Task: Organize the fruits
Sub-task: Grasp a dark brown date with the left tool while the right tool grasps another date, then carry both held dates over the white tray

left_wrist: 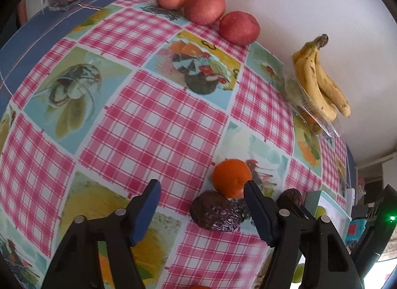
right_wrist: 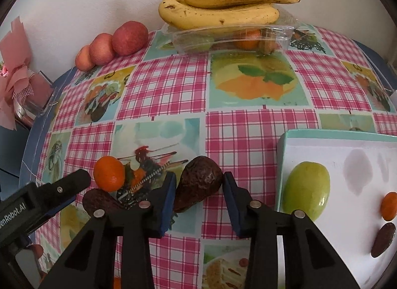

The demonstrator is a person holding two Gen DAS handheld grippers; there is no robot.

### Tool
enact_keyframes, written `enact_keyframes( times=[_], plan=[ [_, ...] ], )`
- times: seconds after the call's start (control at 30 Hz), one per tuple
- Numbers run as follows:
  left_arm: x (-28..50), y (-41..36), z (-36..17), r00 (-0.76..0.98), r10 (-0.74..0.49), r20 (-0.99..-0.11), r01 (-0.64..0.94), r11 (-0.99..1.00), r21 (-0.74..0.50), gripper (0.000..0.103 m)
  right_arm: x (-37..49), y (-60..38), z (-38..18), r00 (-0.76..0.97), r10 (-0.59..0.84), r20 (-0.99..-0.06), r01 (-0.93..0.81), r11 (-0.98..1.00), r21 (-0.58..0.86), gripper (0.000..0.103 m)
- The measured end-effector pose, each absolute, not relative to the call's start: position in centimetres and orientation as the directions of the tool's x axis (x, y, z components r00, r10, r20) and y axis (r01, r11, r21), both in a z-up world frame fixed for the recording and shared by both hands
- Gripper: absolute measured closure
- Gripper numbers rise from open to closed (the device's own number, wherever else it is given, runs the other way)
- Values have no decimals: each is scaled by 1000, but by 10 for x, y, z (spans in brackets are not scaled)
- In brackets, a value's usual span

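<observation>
In the left wrist view my left gripper (left_wrist: 202, 192) is open and empty; a dark avocado (left_wrist: 215, 213) lies between its fingers and an orange mandarin (left_wrist: 232, 177) sits just beyond. In the right wrist view my right gripper (right_wrist: 199, 184) is open, its fingers on both sides of a second dark avocado (right_wrist: 199, 184) lying on the cloth. To its left lie the mandarin (right_wrist: 109, 173) and the first avocado (right_wrist: 99, 202). A white box (right_wrist: 280, 145) at the right holds a green apple (right_wrist: 306, 191), a mandarin (right_wrist: 389, 205) and an avocado (right_wrist: 383, 239).
Three red apples (left_wrist: 204, 7) line the wall. Bananas (right_wrist: 223, 6) rest on a clear plastic fruit tray (right_wrist: 183, 40) by the wall. A pink gift package (right_wrist: 17, 83) stands at the table's far left edge. The left gripper's body (right_wrist: 37, 202) shows at the left.
</observation>
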State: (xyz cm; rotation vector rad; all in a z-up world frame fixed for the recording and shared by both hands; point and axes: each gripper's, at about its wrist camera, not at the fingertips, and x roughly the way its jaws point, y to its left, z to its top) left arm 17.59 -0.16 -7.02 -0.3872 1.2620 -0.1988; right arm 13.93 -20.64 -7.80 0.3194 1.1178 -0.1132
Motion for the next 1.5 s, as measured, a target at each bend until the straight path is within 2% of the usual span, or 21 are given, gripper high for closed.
enact_keyframes(
  times=[0.07,0.17,0.3,0.4,0.53,0.9,1.5],
  plan=[
    [174,-4,-70,287,-363,-886,-58,917,-395,39,138,-208,-78,436,73,-897,250,947,199,63],
    [171,-8,-70,277,-369,-887,-49,917,-396,40,136,-210,-79,432,78,-898,264,942,209,63],
    [168,-11,-71,261,-373,-890,-42,917,-396,53,132,-212,-78,424,78,-902,273,939,209,63],
    [169,-12,-76,249,-368,-896,-47,919,-391,53,130,-215,-78,417,78,-906,282,936,210,63],
    [168,-12,-81,236,-391,-889,-57,908,-415,60,126,-217,-77,407,76,-910,293,933,209,63],
    [161,-11,-72,253,-437,-863,-48,885,-463,61,121,-218,-74,403,87,-911,301,928,222,63],
    [140,-10,-9,382,-450,-807,47,882,-470,61,76,-224,-23,472,77,-878,308,919,246,64]
  ],
)
